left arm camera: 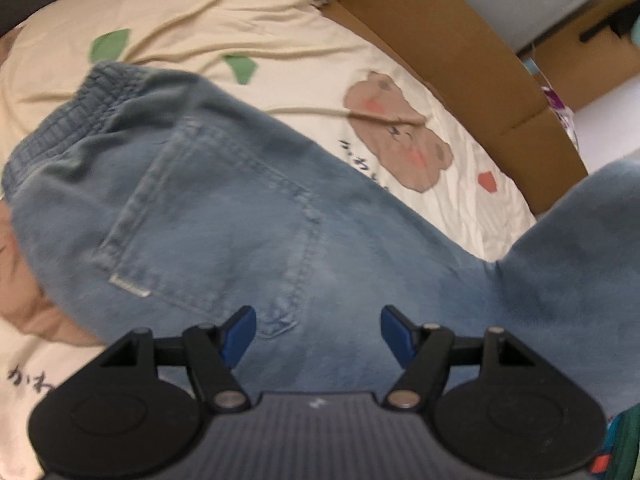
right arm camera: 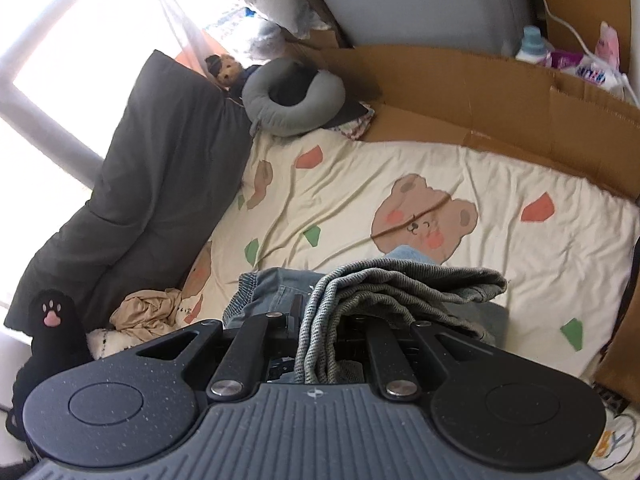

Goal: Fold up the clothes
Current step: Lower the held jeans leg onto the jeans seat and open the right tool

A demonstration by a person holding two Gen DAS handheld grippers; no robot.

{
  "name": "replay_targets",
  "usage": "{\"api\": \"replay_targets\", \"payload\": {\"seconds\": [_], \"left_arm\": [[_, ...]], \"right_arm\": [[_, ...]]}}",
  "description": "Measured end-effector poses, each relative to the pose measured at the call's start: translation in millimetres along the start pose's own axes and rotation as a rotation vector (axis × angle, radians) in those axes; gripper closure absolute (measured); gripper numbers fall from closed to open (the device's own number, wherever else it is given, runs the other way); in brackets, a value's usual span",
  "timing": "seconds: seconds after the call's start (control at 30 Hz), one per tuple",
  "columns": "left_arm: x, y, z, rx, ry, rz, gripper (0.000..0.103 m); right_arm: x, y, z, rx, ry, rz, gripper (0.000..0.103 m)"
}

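Gripping a bunched wad of faded blue denim jeans with an elastic waistband (left arm camera: 224, 208), right gripper (right arm camera: 320, 344) clenched on several stacked layers of leg cloth, inside-out grey weave showing, the wad spilling out over the jaws toward the cream bedsheet printed with brown bears (right arm camera: 400, 168). Left gripper (left arm camera: 318, 332) released, jaws spread wide with nothing between them, hovering just above the seat of the jeans near the stitched back pocket (left arm camera: 216, 216).

Lying seat-up across the bed — waistband toward the far side in the left wrist view, one leg lifted off to the right. Likely heavy for cloth, limp yet thick: sags and drags, holds a crease, unlikely to slip from a firm pinch. Best taken at doubled edges — waistband, hem or side seam — not mid-panel, where a single layer would bunch. Blurred left view; exact contact with the cloth impossible to tell.
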State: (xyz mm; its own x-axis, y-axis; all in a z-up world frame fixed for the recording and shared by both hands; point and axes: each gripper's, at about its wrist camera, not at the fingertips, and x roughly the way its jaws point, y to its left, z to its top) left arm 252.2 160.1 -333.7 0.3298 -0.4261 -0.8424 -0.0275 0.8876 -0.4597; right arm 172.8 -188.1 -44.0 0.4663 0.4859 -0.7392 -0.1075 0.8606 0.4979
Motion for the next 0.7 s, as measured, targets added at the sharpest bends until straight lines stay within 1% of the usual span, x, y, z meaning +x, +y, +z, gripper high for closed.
{"api": "replay_targets", "payload": {"seconds": [0.13,0.4,0.7], "left_arm": [[-6,13,-5,-0.041,-0.01,0.009,0.032],[-15,31,-10,-0.102,-0.031,0.012,0.032],[-15,33,-10,-0.095,-0.038,0.023,0.032]], "right_arm": [[26,2,-1,0.02,0.027,-0.008,0.094],[79,20,-17,0.046,0.091,0.013,0.094],[133,36,-33,0.076,0.098,0.025,0.094]]}}
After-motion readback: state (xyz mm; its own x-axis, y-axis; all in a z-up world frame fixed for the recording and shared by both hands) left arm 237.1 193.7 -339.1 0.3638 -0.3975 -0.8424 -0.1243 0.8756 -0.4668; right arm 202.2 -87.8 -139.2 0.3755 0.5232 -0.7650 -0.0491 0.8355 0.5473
